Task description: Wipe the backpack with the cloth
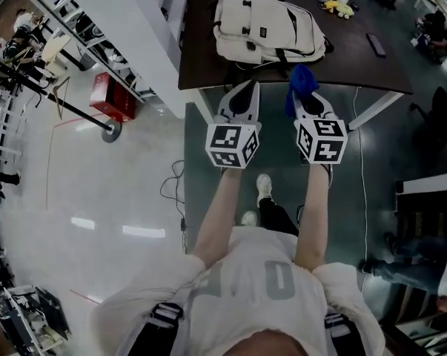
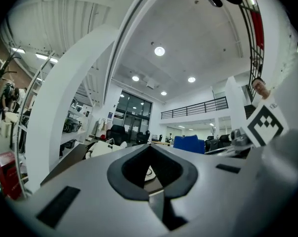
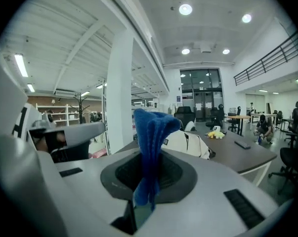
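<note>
A cream backpack (image 1: pixel 264 30) with black straps lies flat on the dark table (image 1: pixel 208 65); it also shows beyond the jaws as the backpack (image 3: pixel 191 143) and the backpack (image 2: pixel 102 149). My right gripper (image 1: pixel 306 95) is shut on a blue cloth (image 1: pixel 300 86), which stands up between its jaws as the cloth (image 3: pixel 151 152). It hovers at the table's near edge, short of the backpack. My left gripper (image 1: pixel 242 99) is beside it, jaws closed together with nothing in them, also at the near edge.
A yellow plush toy (image 1: pixel 338 7) and a dark flat object (image 1: pixel 376 44) lie on the table's far right. A white pillar (image 3: pixel 120 93) and a red box (image 1: pixel 108 97) stand to the left. Office chairs and desks fill the background. My feet (image 1: pixel 262 191) stand on the green floor.
</note>
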`<state>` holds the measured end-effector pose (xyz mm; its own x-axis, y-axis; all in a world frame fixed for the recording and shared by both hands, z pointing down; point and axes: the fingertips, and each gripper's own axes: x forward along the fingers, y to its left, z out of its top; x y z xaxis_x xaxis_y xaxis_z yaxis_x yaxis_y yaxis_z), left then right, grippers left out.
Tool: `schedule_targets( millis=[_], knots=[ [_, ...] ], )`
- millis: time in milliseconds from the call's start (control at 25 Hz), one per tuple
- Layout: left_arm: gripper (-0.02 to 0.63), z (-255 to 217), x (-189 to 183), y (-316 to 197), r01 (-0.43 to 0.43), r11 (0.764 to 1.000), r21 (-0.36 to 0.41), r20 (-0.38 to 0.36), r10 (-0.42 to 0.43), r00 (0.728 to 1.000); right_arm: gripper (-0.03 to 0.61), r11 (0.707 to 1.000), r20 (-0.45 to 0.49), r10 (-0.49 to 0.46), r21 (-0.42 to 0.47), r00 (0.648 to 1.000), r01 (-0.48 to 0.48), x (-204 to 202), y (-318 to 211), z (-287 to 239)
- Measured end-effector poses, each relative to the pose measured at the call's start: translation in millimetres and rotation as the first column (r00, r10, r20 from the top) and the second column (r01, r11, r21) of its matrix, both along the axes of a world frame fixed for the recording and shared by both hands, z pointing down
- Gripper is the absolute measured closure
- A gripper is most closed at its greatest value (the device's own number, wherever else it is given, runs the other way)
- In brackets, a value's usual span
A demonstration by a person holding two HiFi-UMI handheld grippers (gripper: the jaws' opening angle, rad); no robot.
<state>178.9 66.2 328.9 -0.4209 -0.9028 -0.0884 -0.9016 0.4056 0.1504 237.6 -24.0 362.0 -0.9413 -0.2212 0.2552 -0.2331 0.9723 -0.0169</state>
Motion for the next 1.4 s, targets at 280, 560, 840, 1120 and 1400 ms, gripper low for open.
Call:
schedule_targets(
  millis=[280, 560, 840, 1120, 1400],
  knots=[
    [0.609, 6, 55, 46, 0.001, 1.0, -0.026, 0.004, -0.001, 1.0, 0.537, 1.0, -0.006, 0.007, 0.016, 1.0, -0.007, 69, 49, 1],
    [0.609, 4, 84, 64, 0.053, 0.998, -0.039, 0.038, -0.051, 0.998, 0.537, 0.998, 0.028, -0.06, 0.038, 0.998, 0.059, 99, 73, -2],
    [0.609, -9, 100, 79, 0.083, 0.996, -0.032, 0.076, -0.081, 0.994, 0.537, 0.997, 0.089, -0.074, 0.041, 0.993, 0.07, 114, 78, -24],
    [0.609, -12, 102, 84, 0.102, 0.995, -0.013, 0.067, -0.101, 0.993, 0.537, 0.995, 0.106, -0.086, 0.056, 0.991, 0.08, 122, 80, -35],
    [0.609, -13, 105, 77, 0.084, 0.996, -0.015, 0.078, -0.082, 0.994, 0.537, 0.995, 0.096, -0.081, 0.057, 0.992, 0.076, 124, 76, -32]
  ],
)
